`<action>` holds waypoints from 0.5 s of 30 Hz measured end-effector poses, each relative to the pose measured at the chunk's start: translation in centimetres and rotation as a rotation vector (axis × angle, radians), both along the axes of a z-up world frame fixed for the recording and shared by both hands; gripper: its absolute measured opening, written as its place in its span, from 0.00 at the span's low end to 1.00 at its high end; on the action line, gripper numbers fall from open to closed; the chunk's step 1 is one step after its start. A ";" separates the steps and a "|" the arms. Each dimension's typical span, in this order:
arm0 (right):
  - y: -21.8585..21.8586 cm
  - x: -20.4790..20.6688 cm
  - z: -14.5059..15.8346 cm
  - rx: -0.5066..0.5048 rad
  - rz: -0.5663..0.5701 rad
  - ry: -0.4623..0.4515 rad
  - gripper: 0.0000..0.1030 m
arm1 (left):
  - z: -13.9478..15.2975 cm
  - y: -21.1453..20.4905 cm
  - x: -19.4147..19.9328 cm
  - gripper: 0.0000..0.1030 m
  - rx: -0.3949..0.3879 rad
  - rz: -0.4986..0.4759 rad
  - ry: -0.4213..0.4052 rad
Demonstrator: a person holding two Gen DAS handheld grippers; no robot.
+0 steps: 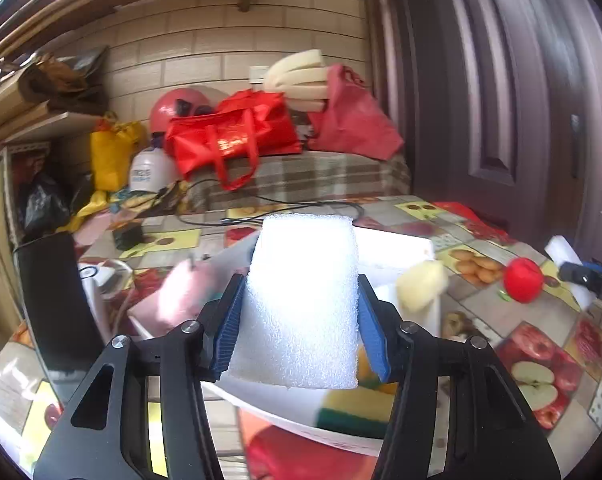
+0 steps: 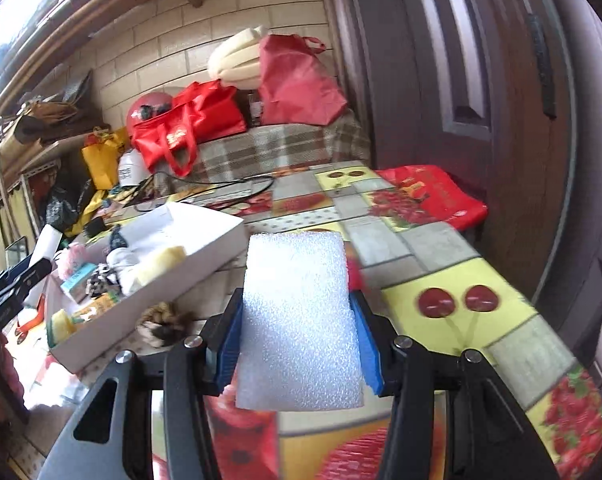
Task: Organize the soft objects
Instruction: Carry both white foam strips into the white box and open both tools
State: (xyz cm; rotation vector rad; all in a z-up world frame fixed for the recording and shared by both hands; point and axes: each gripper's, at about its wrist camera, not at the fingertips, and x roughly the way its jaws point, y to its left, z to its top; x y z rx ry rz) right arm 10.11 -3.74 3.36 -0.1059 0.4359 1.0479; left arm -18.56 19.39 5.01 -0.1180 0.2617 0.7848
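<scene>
Currently your left gripper [image 1: 301, 316] pinches a white foam block [image 1: 301, 300] between its blue pads, held above the white box [image 1: 401, 246] on the fruit-print tablecloth [image 1: 533, 352]. Your right gripper [image 2: 297, 338] clamps a second foam block [image 2: 299, 320] over the tablecloth, right of the box. A yellow sponge [image 2: 161, 262] lies inside the box; a red ball [image 1: 523, 279] sits beside it.

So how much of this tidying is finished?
Partly done: the white box already holds a yellow sponge and other soft bits. In hand: each gripper's jaws clamp a white foam block, left and right. Left outside on the table: a red ball and a brown scrunchie.
</scene>
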 end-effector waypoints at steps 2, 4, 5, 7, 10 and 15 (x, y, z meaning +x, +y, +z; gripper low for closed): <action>1.1 -1.6 0.1 -0.005 0.030 -0.038 0.49 | -0.1 1.2 -0.5 0.52 -0.012 0.037 -0.010; 2.1 -2.7 0.2 -0.008 0.057 -0.056 0.49 | -0.2 2.0 -0.6 0.52 -0.013 0.063 -0.008; 2.8 -3.3 0.2 -0.010 0.076 -0.060 0.49 | -0.2 2.3 -0.5 0.52 -0.008 0.073 -0.006; 4.3 -4.5 0.2 -0.011 0.110 -0.060 0.49 | -0.2 2.9 -0.3 0.52 -0.001 0.094 -0.005; 6.9 -6.3 -0.1 -0.025 0.165 -0.048 0.49 | -0.2 4.3 0.4 0.52 -0.027 0.108 0.000; 10.8 -8.8 0.0 -0.021 0.214 -0.046 0.48 | -0.2 5.9 1.4 0.52 -0.050 0.142 0.004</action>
